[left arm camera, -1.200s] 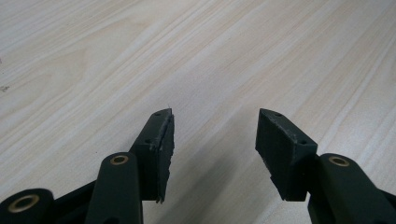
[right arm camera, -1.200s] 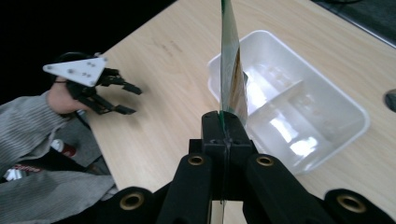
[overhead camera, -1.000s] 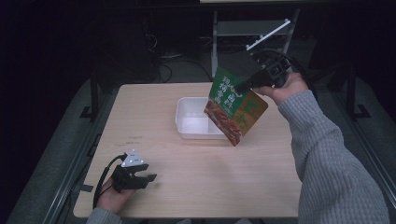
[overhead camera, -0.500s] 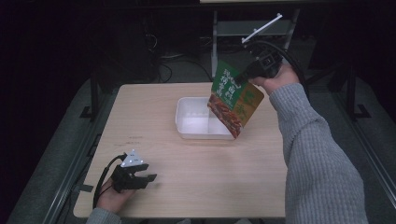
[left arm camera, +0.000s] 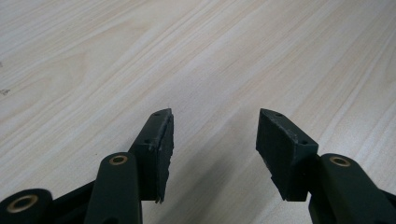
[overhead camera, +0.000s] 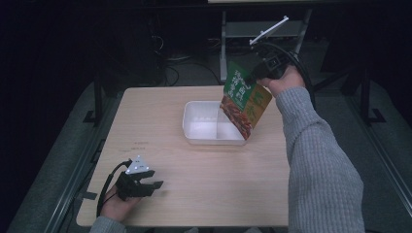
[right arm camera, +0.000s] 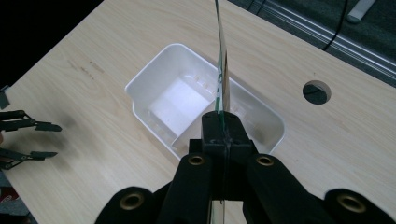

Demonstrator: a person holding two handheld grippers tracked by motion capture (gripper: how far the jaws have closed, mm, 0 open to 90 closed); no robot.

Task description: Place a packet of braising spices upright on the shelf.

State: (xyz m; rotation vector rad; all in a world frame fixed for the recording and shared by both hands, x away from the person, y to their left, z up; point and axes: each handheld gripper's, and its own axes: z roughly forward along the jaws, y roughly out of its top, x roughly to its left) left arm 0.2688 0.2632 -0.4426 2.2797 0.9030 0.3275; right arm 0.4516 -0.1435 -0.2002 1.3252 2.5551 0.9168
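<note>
Lifted higher and pushed toward the far edge since a second ago, the right gripper [overhead camera: 252,77] carries its packet with it. Nearest the person, the left gripper [overhead camera: 154,185] rests on the table [overhead camera: 160,121], jaws spread, nothing between them. Beyond it, the green and orange food pouch [overhead camera: 244,101] hangs tilted from the right gripper's clamped jaws, its lower corner over the white tray [overhead camera: 194,133] below.
</note>
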